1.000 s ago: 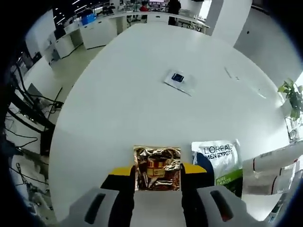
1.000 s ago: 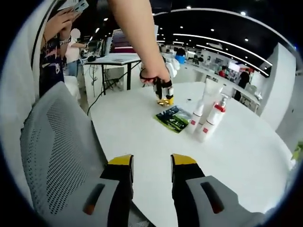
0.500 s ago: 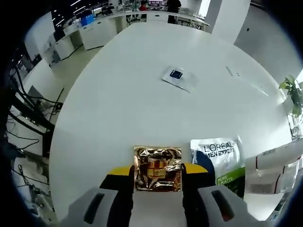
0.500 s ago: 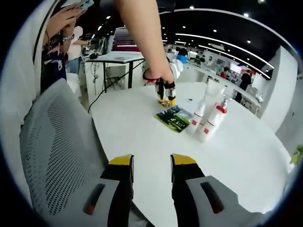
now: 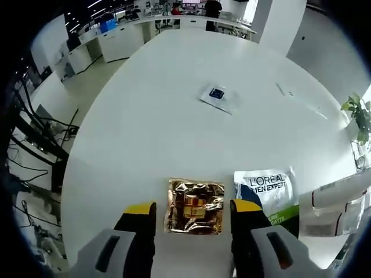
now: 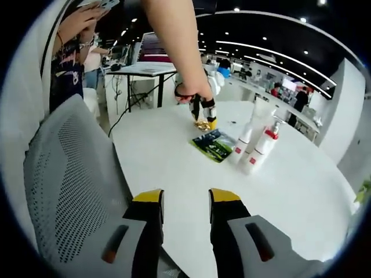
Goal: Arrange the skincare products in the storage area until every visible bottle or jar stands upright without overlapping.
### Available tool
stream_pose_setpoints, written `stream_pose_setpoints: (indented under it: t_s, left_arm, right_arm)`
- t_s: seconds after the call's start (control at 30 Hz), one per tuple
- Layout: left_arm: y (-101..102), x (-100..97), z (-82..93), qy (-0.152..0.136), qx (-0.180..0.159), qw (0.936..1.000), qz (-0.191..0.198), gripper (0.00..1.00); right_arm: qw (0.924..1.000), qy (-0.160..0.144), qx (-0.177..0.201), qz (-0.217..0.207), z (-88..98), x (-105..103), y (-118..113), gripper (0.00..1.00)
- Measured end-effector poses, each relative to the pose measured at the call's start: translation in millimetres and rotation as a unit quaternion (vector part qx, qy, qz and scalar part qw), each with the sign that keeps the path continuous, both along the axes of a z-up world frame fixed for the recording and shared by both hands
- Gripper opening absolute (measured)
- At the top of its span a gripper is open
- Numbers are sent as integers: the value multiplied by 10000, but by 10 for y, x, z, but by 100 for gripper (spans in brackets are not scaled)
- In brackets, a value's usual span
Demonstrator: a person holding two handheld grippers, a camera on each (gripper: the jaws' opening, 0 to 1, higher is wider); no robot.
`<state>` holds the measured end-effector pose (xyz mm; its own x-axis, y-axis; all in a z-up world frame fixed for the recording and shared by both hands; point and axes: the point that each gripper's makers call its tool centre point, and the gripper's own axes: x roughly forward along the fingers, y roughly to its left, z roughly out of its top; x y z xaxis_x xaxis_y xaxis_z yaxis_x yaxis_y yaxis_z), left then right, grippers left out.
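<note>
A gold foil sachet (image 5: 195, 206) lies flat on the white table (image 5: 156, 121), between the jaws of my left gripper (image 5: 193, 208). That gripper is open, with a small gap on each side of the sachet. To its right lies a white and green L'Oreal pouch (image 5: 268, 188), and beyond it white tubes (image 5: 336, 200). In the right gripper view my right gripper (image 6: 185, 200) is open and holds nothing. Far ahead, a person's hand holds the left gripper (image 6: 203, 113) over the gold sachet (image 6: 202, 124), beside the green pouch (image 6: 214, 145) and two upright white bottles (image 6: 255, 145).
A small blue and white sachet (image 5: 218, 95) lies farther out on the table. A grey mesh chair back (image 6: 75, 179) stands just left of my right gripper. A person's arm (image 6: 174, 40) crosses the top of the right gripper view. A potted plant (image 5: 356, 116) stands past the table's right edge.
My left gripper's jaws have spread apart and let go of the gold sachet, which stays on the table. The right gripper has not moved.
</note>
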<state>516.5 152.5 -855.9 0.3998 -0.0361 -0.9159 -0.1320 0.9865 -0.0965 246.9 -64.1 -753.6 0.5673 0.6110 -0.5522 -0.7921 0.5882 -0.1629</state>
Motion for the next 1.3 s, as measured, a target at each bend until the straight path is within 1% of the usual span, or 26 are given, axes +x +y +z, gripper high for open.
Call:
stream_pose_setpoints:
  t_s: [0.07, 0.13, 0.23, 0.37, 0.47, 0.53, 0.6, 0.7, 0.8, 0.87, 0.9, 0.97, 1.03, 1.13, 1.17, 1.2, 1.23, 1.3]
  left_arm:
    - [7, 45, 41, -57, -121, 9998, 122, 57]
    - [33, 131, 123, -214, -149, 9993, 276, 60]
    - [50, 267, 229, -356, -149, 9989, 267, 61]
    - [37, 515, 351, -571, -117, 9983, 13, 67]
    - [13, 654, 417, -635, -72, 9978, -171, 67]
    - [-31, 787, 481, -792, -38, 9960, -408, 65]
    - [-86, 892, 521, -883, 32, 9941, -628, 63]
    - [-173, 1009, 520, -891, 64, 9925, -836, 66]
    - [-205, 1108, 503, -900, 152, 9906, -1024, 70]
    - [-252, 1165, 497, -921, 140, 9896, -1092, 71]
    - [-290, 1194, 481, -932, 141, 9888, -1161, 72]
    - [-349, 1233, 428, -860, 140, 9882, -1258, 73]
    - [-396, 1290, 406, -878, 115, 9868, -1353, 75]
    - [-465, 1365, 355, -875, 144, 9820, -1665, 74]
    - [-489, 1405, 338, -916, 196, 9781, -1860, 74]
    - [-491, 1415, 333, -923, 221, 9771, -1902, 74]
    - [-492, 1433, 283, -838, 328, 9741, -2073, 74]
    - [-525, 1435, 267, -811, 335, 9733, -2122, 74]
  right_arm:
    - [10000, -7, 0, 5, 2, 1, 1, 29]
    - [10000, -11, 0, 19, 2, -4, 5, 29]
    - [10000, 6, 8, 12, 0, -5, 3, 29]
    - [10000, 8, 6, 3, 0, -4, -2, 29]
    - [10000, 36, 6, -14, -9, -2, -8, 29]
    - [10000, 71, 1, -6, -18, -8, -3, 29]
    - [10000, 66, -38, 17, -29, -12, -1, 29]
    - [10000, 82, -49, 8, -37, -9, -6, 29]
    - [9999, 120, -41, -61, -49, 8, -29, 29]
    - [9999, 138, -73, -62, -63, 6, -34, 29]
    - [9999, 137, -93, -46, -69, 3, -31, 29]
    - [9998, 151, -101, -26, -75, -2, -26, 29]
    - [9998, 185, -88, -36, -81, 0, -27, 29]
    - [9997, 212, -83, -43, -89, 1, -27, 29]
    - [9997, 217, -86, -43, -92, 1, -27, 29]
    - [9997, 232, -87, -51, -96, 2, -30, 29]
    - [9997, 236, -90, -56, -98, 3, -32, 29]
    - [9996, 245, -115, -68, -108, 6, -39, 29]
